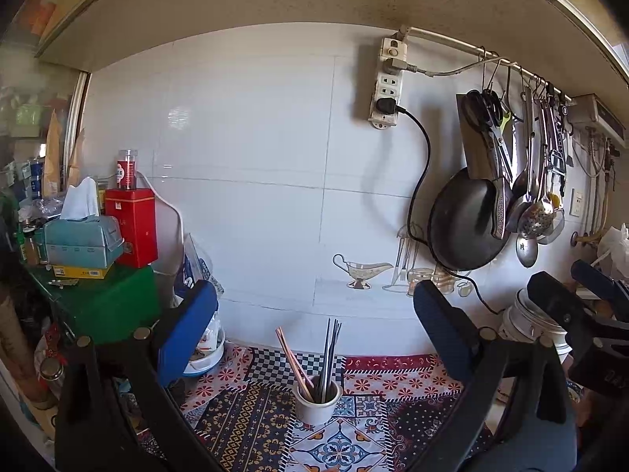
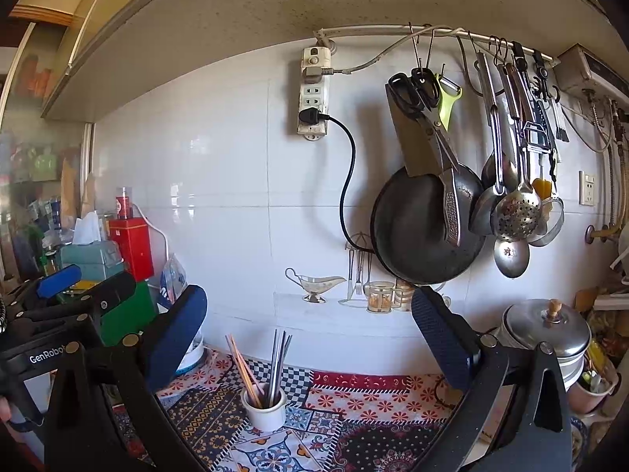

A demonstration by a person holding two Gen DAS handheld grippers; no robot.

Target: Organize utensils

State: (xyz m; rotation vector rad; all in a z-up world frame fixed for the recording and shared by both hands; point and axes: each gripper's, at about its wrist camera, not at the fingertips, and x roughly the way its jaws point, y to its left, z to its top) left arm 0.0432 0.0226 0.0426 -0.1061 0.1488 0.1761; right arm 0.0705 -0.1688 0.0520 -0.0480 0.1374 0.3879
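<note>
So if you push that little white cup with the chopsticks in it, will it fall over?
Probably it tips easily: the white cup is short, while the chopsticks stand tall and lean out. It may also slide, since the patterned cloth under it could shift.

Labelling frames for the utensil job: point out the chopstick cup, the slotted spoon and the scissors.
chopstick cup (image 2: 264, 409), right wrist view, front wall.
slotted spoon (image 2: 517, 216), right wrist view, perforated bowl.
scissors (image 2: 412, 90), right wrist view, black handles.
</note>
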